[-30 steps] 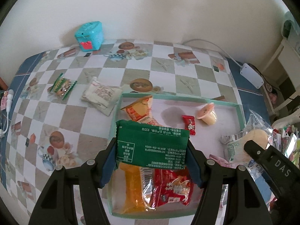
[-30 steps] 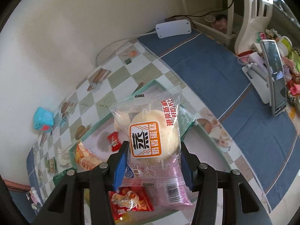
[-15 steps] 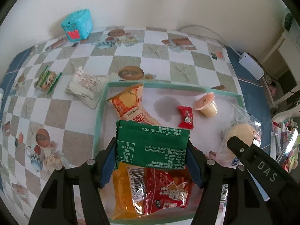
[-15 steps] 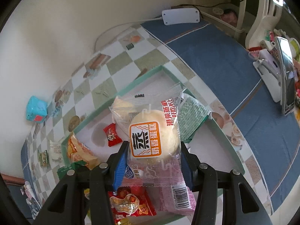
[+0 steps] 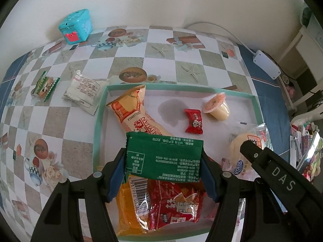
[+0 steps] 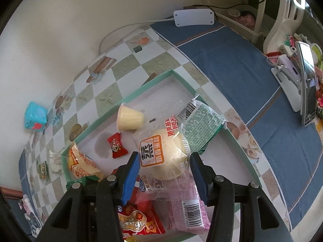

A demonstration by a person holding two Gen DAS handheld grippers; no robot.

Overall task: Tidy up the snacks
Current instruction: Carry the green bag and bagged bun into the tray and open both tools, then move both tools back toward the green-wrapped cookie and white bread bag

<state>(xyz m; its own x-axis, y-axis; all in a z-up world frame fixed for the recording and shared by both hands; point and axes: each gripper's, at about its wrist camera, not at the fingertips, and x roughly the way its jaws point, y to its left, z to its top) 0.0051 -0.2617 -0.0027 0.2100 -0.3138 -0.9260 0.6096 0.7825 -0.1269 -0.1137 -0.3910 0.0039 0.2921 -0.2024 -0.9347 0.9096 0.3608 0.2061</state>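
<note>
A teal-rimmed tray (image 5: 177,87) holds an orange-and-white long packet (image 5: 133,113), a red candy (image 5: 193,121), a jelly cup (image 5: 217,109), a red peanut packet (image 5: 173,203) and an orange packet (image 5: 129,207). My left gripper (image 5: 163,158) is shut on a green packet (image 5: 161,151), held just above the tray's near half. My right gripper (image 6: 164,157) is shut on a clear bun packet (image 6: 167,151), which leans over a green patterned packet (image 6: 201,125) and a pink packet (image 6: 185,207) at the tray's right end. The right gripper's finger (image 5: 252,155) shows beside the bun.
Left of the tray on the checked cloth lie a white packet (image 5: 82,91) and a green-edged snack (image 5: 45,85). A teal box (image 5: 75,26) stands by the wall. A white power adapter (image 6: 193,17) and a phone on a stand (image 6: 306,84) sit on the blue cloth.
Both grippers have sunk closer to the tray. The bun packet, upright between the right pads before, now leans over with its label slanted. The green packet stays in the left grip.
</note>
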